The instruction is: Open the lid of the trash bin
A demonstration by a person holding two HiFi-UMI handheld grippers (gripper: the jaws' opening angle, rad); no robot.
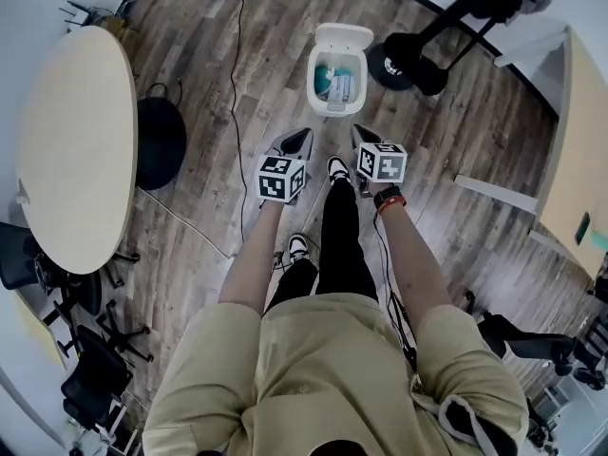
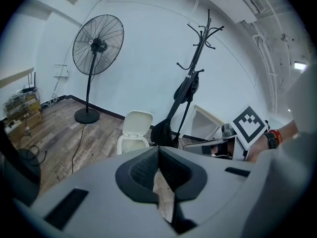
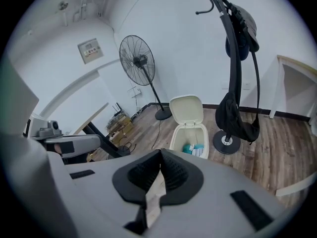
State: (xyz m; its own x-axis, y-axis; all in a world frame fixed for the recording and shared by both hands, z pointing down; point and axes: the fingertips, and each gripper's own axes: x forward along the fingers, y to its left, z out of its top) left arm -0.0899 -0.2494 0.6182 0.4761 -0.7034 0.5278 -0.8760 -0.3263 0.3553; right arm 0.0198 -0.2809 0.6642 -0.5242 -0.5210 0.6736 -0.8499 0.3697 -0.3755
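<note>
The bin [image 1: 337,84] is seen on the wooden floor [image 1: 275,65], just ahead of the person's shoes [image 1: 337,167]. Its lid [image 1: 343,38] is tipped back, and blue and white rubbish is visible inside. A coat stand [image 1: 408,57] is set just to its right, and a fan [image 3: 137,63] further off to its left. A cable [image 1: 237,74] is laid across the floor to the left. The left gripper [image 1: 300,139] and right gripper [image 1: 359,133] are held short of the bin, each with its fingers [image 2: 143,167] pressed together, empty.

White trash bin [image 1: 336,84] upright on wood floor, lid [image 1: 343,38] swung open, blue-white rubbish inside
</note>
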